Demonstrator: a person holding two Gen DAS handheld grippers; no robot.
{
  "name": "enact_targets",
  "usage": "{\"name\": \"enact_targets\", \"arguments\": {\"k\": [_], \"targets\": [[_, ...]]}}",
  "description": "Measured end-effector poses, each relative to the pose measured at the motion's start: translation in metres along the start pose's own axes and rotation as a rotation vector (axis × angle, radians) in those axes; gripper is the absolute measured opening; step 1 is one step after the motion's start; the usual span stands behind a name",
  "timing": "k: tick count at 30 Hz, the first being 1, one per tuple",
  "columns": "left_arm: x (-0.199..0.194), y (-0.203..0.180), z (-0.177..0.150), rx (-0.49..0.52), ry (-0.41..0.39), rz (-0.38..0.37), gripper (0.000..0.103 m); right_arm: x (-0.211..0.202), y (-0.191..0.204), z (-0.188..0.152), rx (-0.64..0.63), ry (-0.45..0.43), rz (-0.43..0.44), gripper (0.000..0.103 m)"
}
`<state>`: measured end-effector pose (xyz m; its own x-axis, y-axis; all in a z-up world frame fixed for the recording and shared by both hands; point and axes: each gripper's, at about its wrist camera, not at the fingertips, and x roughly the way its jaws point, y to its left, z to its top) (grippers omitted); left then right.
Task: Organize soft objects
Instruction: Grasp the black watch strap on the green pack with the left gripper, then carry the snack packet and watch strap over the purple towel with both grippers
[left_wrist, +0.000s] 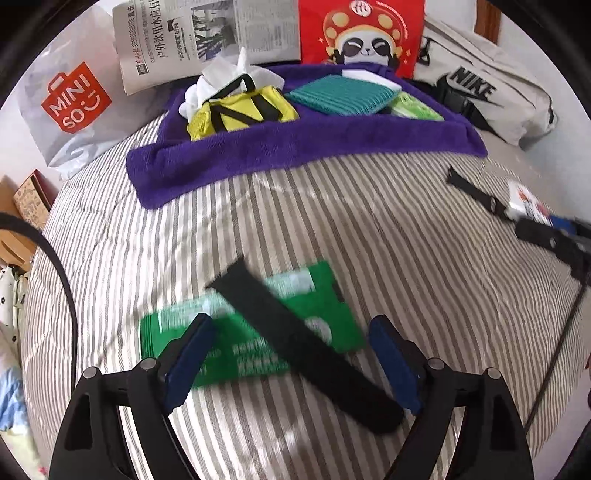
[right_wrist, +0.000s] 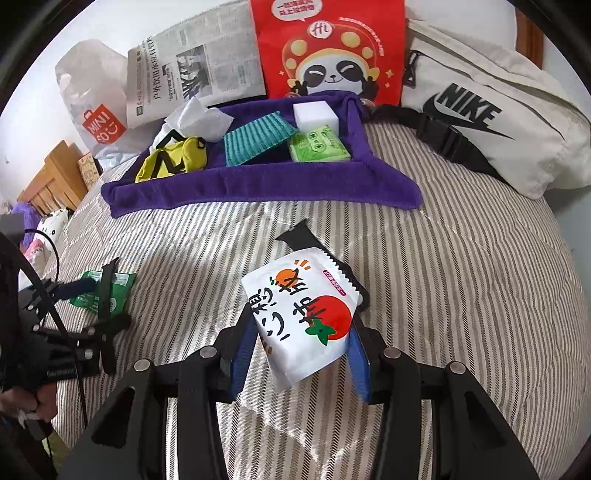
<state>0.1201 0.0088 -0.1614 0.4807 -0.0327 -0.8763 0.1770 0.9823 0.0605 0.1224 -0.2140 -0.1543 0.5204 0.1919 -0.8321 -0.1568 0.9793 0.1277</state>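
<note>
A green packet (left_wrist: 258, 332) lies on the striped bed with a black strap (left_wrist: 306, 343) across it. My left gripper (left_wrist: 291, 332) is open, its blue fingers either side of packet and strap. My right gripper (right_wrist: 301, 328) is shut on a white tomato-print packet (right_wrist: 303, 321), held above a second black strap (right_wrist: 301, 236). The green packet also shows in the right wrist view (right_wrist: 92, 291). The purple cloth tray (right_wrist: 258, 184) at the back holds a yellow pouch (right_wrist: 170, 158), a teal cloth (right_wrist: 255, 138), a white sponge (right_wrist: 314, 114), a green tissue pack (right_wrist: 317, 146) and white tissue (right_wrist: 199, 118).
Behind the tray stand a newspaper (right_wrist: 192, 77), a red panda bag (right_wrist: 328, 48), a Miniso bag (left_wrist: 70, 107) and a white Nike bag (right_wrist: 480, 118). Cardboard boxes (left_wrist: 26, 206) sit off the bed's left edge. The left gripper shows in the right wrist view (right_wrist: 85, 295).
</note>
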Motion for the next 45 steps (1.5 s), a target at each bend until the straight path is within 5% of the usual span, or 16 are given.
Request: {"name": "enact_targets", "arguments": {"k": [3, 5, 10, 19, 21, 30, 35, 40, 45], "targets": [[0.007, 0.005, 0.013, 0.005, -0.023, -0.031, 0.081, 0.000, -0.007, 0.000, 0.021, 0.002, -0.006, 0.045], [0.011, 0.006, 0.021, 0.009, -0.042, -0.042, 0.063, 0.001, -0.011, -0.001, 0.034, 0.007, -0.002, 0.045], [0.012, 0.012, 0.028, 0.024, -0.042, -0.084, 0.048, 0.003, -0.011, -0.001, 0.036, 0.009, 0.001, 0.045], [-0.021, 0.028, -0.002, -0.020, -0.015, -0.104, 0.053, 0.009, -0.003, 0.000, 0.023, 0.010, 0.025, 0.045], [-0.022, 0.027, -0.010, -0.033, 0.009, -0.087, 0.062, 0.010, -0.002, 0.000, 0.018, 0.010, 0.028, 0.045], [-0.010, -0.002, -0.014, -0.018, 0.011, -0.012, 0.062, 0.012, 0.001, -0.006, 0.016, 0.025, 0.039, 0.046], [-0.005, -0.019, -0.002, 0.055, -0.056, -0.042, 0.024, 0.011, -0.001, -0.010, 0.015, 0.028, 0.037, 0.046], [0.004, -0.010, 0.015, 0.000, -0.052, -0.188, 0.020, 0.008, -0.010, -0.012, 0.036, 0.025, 0.033, 0.046], [-0.003, -0.012, 0.006, 0.020, -0.023, -0.160, 0.022, 0.003, -0.018, -0.012, 0.053, 0.014, 0.027, 0.046]]}}
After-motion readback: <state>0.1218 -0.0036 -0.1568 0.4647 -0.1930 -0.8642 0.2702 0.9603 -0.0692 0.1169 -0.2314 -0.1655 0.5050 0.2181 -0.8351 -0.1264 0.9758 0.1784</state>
